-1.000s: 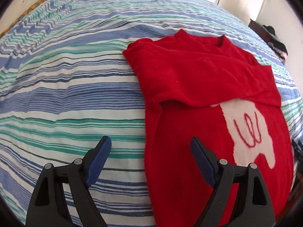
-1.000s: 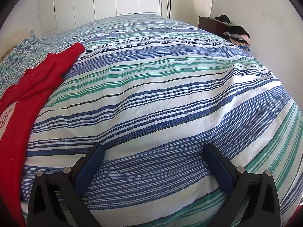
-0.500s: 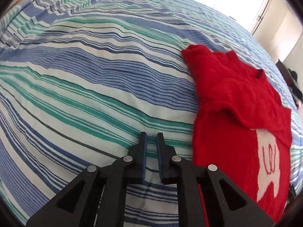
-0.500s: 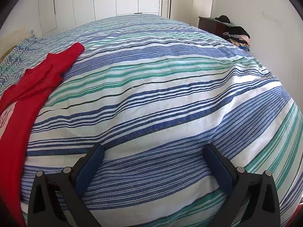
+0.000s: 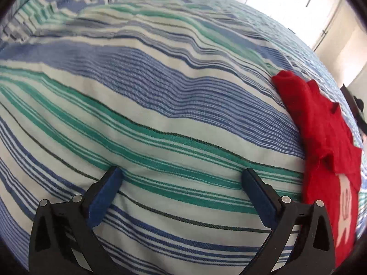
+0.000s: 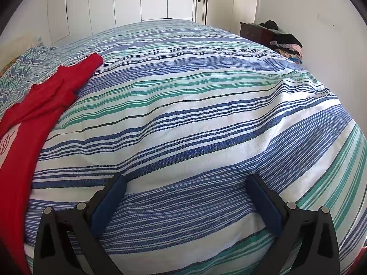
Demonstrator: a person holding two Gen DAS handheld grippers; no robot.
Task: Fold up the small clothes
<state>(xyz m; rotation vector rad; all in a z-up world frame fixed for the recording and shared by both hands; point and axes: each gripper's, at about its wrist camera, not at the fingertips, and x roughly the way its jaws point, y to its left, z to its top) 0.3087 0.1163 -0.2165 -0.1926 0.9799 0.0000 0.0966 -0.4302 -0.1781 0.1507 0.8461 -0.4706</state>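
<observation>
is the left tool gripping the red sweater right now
No, the left tool is open over the striped bedspread, with the red sweater lying apart to its right.

Red sweater point(image 5: 321, 133) with white motif; bedspread point(image 6: 195, 105) striped blue, green, white.

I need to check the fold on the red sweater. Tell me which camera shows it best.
The left wrist view, though only just. There the red sweater lies at the right edge, its folded-over sleeve and part of the white motif visible. The right wrist view shows the red sweater at the left edge at a shallower angle, with only a sliver of the motif.
</observation>
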